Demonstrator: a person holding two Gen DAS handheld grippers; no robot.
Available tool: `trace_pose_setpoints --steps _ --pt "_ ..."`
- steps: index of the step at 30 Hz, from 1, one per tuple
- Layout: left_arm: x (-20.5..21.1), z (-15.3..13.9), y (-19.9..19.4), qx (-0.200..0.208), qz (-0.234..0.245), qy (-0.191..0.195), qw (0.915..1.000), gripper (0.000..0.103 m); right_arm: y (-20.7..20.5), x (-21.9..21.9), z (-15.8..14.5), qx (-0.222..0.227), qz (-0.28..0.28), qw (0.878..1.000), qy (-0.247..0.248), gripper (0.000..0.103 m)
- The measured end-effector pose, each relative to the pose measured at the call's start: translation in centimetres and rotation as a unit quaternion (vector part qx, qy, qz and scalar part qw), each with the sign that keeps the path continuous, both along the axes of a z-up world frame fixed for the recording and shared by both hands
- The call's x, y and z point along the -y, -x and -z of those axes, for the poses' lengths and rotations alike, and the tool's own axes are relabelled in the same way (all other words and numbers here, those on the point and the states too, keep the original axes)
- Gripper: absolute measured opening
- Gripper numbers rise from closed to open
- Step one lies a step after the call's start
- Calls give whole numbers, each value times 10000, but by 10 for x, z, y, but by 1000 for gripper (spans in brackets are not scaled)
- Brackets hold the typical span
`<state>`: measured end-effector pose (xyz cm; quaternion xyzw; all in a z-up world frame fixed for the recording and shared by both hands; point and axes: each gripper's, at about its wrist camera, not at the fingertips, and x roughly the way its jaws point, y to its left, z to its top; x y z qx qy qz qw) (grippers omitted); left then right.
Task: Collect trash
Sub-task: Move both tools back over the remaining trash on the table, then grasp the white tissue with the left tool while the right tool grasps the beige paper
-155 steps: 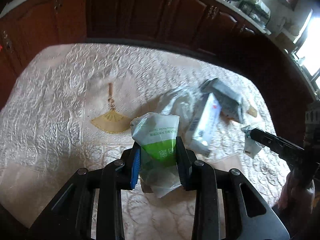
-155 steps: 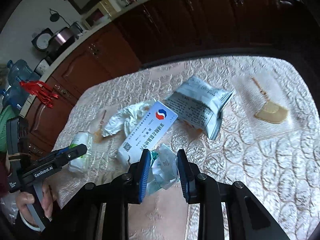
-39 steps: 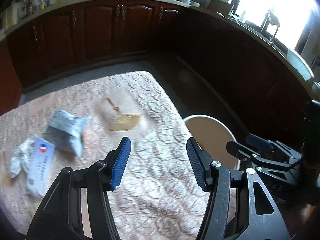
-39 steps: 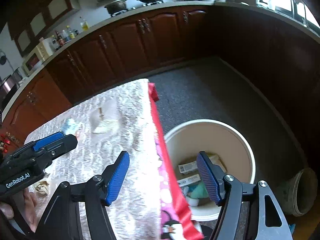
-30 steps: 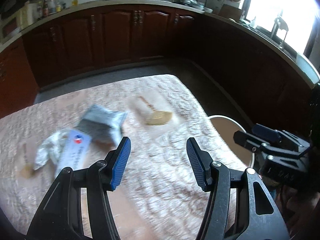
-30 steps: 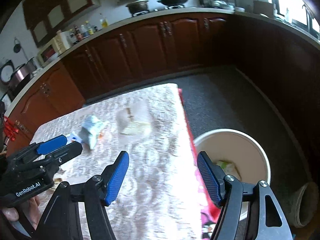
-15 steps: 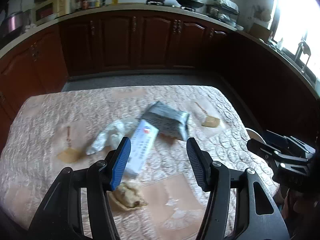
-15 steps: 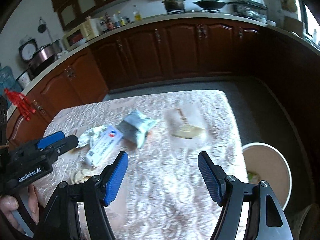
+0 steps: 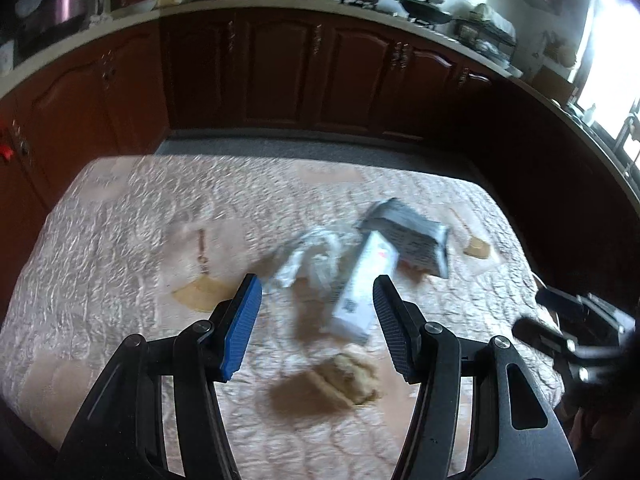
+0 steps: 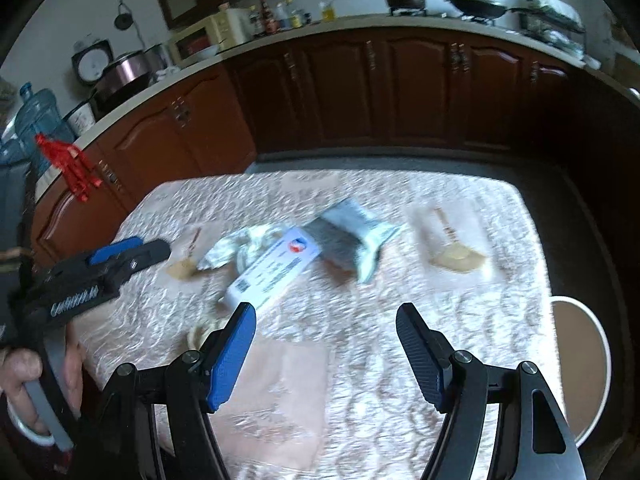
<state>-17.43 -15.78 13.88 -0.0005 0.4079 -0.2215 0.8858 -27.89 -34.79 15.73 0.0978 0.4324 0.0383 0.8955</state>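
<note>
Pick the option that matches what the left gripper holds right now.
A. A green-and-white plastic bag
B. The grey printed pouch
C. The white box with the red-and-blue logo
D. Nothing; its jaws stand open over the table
D: the left gripper stands open with only tablecloth and litter seen through the gap; the white box and the grey pouch lie on the table.

Home kitchen: wooden cabinets, wok on stove, microwave.

left tongs: agape, empty, tilted down | right tongs: agape, empty, tilted down
</note>
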Motion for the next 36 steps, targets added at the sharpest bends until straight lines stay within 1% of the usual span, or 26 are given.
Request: trace_pose_setpoints --steps 3,5,9,13,16,17,18,19,20,21,22,23,26,27,28,29,30,32,34,36 --pt "-13 10 -17 -241 -63 58 9997 57 -7 -13 13 -165 -212 9995 -186 71" --pt "-17 14 -25 -325 -77 60 9994 57 -13 -25 25 -297 -405 9981 -353 70" --pt "-20 23 -39 -500 40 135 9986 57 -23 -52 47 -539 -813 9933 -617 70" --pt "-10 28 -53 -601 218 126 9979 57 -37 -79 70 -739 -1144 9875 -790 71" --pt "7 34 -68 -703 375 60 9968 57 -52 -92 90 -859 -1277 9831 -992 70" --pt "11 36 -72 -732 415 30 9965 57 -55 -93 95 -910 -1286 9817 -1069 66" --pt "17 39 -78 -778 471 -15 9959 57 -58 -95 100 -959 -1291 9800 -1175 59" --pt "23 43 -82 -821 516 -68 9953 57 -60 -95 105 -1008 -1296 9782 -1269 44" --pt "30 48 -87 -858 552 -141 9947 57 -62 -94 110 -1079 -1260 9770 -1338 36" --pt "37 53 -91 -879 593 -218 9941 57 -61 -92 111 -1077 -1232 9764 -1406 34" --pt "43 57 -94 -885 618 -281 9938 57 -60 -89 110 -1032 -1207 9759 -1495 27" --pt "48 62 -97 -881 631 -383 9934 57 -58 -85 107 -989 -1176 9769 -1484 23" --pt "64 77 -102 -880 709 -739 9908 55 -50 -73 98 -802 -1071 9812 -1393 20" --pt "66 81 -102 -862 692 -813 9905 47 -48 -68 96 -789 -1042 9813 -1411 20" --pt "67 85 -102 -888 680 -840 9902 27 -46 -64 94 -776 -1005 9817 -1418 20" --pt "66 89 -104 -1009 670 -792 9895 17 -44 -59 92 -766 -965 9822 -1418 20" --pt "63 90 -104 -1074 639 -716 9896 12 -45 -58 90 -761 -933 9826 -1416 20" --pt "53 86 -102 -1047 524 -559 9916 12 -43 -50 86 -732 -886 9831 -1424 20" --pt "44 78 -97 -937 424 -529 9933 11 -43 -40 82 -695 -862 9841 -1386 20" --pt "31 66 -90 -834 332 -417 9951 11 -39 -36 75 -626 -857 9851 -1356 20"
